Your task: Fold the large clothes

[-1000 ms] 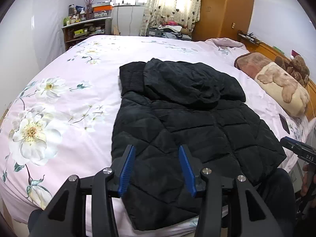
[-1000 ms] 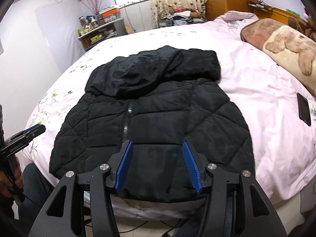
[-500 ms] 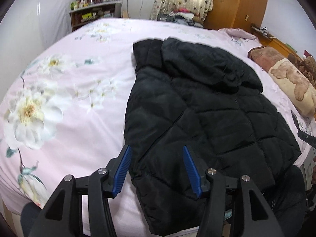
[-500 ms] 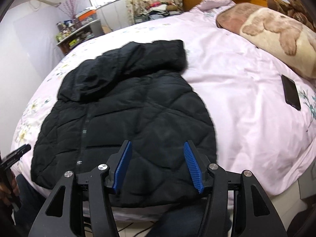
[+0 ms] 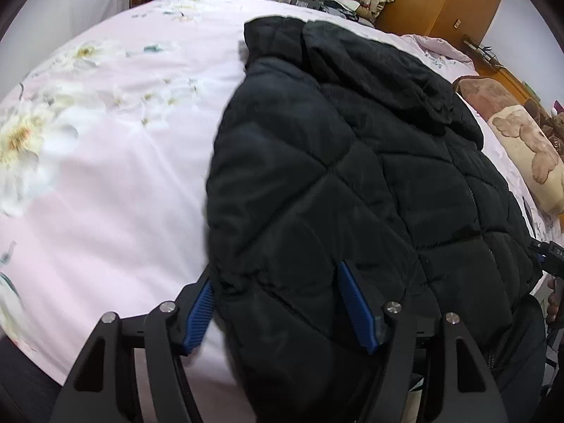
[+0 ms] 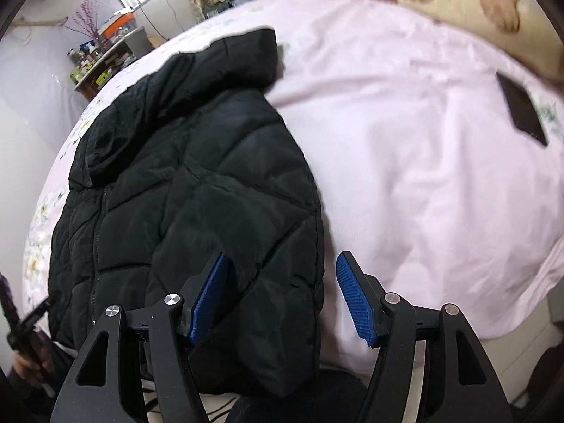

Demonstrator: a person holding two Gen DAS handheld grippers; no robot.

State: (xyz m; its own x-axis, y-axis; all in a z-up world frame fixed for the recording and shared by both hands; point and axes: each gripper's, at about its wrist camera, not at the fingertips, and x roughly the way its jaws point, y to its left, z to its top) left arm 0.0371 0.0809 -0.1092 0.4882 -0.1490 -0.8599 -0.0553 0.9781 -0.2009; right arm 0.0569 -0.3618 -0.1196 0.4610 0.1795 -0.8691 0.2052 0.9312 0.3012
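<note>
Both tongs (image 5: 282,312) (image 6: 280,298) opening, angled downward

White letters beginning "DA" show on the black body of the right tool (image 5: 552,254) at the edge of the left wrist view, the rest cut off by the frame. Nothing else in the bedroom carries readable text.

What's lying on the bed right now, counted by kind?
Black quilted jacket: 1
Dark phone: 1
Bear-print pillow: 1
Total: 3
The left gripper and the right gripper are opening over the jacket's near corners, not counted.
</note>
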